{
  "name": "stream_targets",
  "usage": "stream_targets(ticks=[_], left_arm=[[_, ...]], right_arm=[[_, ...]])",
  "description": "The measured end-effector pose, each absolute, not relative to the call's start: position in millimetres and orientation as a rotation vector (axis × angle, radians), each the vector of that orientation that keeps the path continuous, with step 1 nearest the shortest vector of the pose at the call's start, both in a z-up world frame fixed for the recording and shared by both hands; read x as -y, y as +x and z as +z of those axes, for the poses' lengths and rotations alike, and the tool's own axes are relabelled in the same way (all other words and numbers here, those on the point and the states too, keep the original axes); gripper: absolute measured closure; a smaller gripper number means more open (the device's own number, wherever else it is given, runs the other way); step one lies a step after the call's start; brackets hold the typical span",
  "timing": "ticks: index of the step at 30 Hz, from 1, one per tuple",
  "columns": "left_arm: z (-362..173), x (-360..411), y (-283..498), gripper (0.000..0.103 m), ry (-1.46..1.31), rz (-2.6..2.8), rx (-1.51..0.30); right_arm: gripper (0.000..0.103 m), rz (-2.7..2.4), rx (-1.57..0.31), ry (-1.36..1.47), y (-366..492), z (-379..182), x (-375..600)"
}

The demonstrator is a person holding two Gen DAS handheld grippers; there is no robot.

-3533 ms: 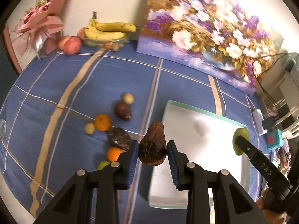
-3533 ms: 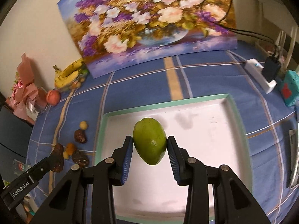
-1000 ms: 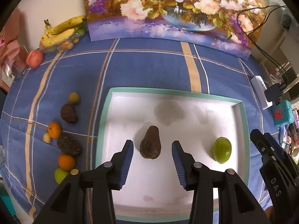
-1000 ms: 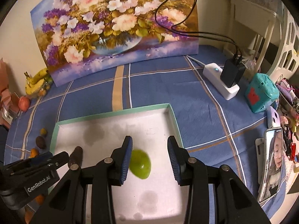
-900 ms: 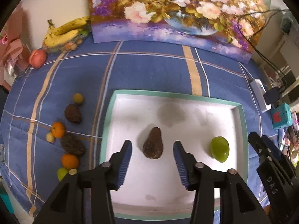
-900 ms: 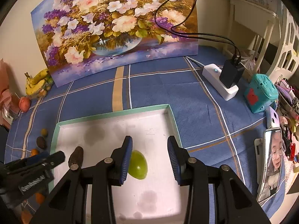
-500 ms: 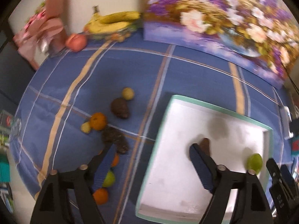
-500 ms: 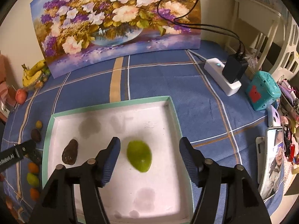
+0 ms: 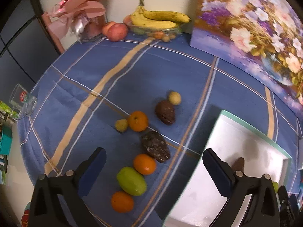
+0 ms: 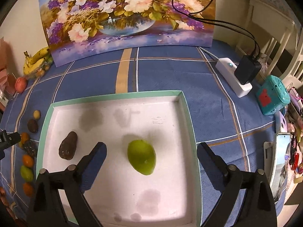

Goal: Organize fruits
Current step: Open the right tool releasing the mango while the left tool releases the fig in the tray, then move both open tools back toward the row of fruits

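**Two fruits down in the tray, left side swinging back for more**

Looking through both wrist cameras, I see that the first deliveries are finished. A few seconds ago my left gripper was clamped on the dark brown avocado and my right gripper on the green mango; a second ago both fruits already lay on the white floor of the tray with the jaws parted just around them. Now each gripper is spread wide and holds nothing, touching no fruit.

In the right wrist view the avocado rests toward the tray's left side and the mango near its middle, well apart from each other. The right gripper hangs above the mango with clear space on either side of it.

The left camera has turned away from the tray toward the loose fruit on the blue cloth. Between its open fingers lie an orange, a green mango on the cloth, another orange nearer me and a dark pitted avocado. Farther off sit a third orange, a second dark avocado and two small yellowish fruits.

I judge the task is early: two in, eight or so left on the cloth, and the next grasp likely comes from the cluster framed by the left jaws.
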State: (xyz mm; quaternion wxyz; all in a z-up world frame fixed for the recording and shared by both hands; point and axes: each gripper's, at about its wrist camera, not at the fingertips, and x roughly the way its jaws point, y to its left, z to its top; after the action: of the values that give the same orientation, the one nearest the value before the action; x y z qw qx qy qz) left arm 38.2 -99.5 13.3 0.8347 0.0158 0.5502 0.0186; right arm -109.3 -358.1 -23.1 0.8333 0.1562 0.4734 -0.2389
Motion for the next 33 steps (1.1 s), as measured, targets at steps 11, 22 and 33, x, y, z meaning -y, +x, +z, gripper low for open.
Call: stream_targets(ticks=[11,22,33], left_arm=[[20,80,47,0.000,0.118,0.053,-1.087],[11,67,53,0.000,0.065,-0.050,-1.080],[23,60,50,0.000,0.069,-0.228,-1.009]], right_arm=[[0.007,-0.495,-0.890,0.317,-110,-7,352],[0.007,-0.467,-0.870,0.323,-97,-6,333],[0.007,-0.475,-0.879,0.351,-92,-1,317]])
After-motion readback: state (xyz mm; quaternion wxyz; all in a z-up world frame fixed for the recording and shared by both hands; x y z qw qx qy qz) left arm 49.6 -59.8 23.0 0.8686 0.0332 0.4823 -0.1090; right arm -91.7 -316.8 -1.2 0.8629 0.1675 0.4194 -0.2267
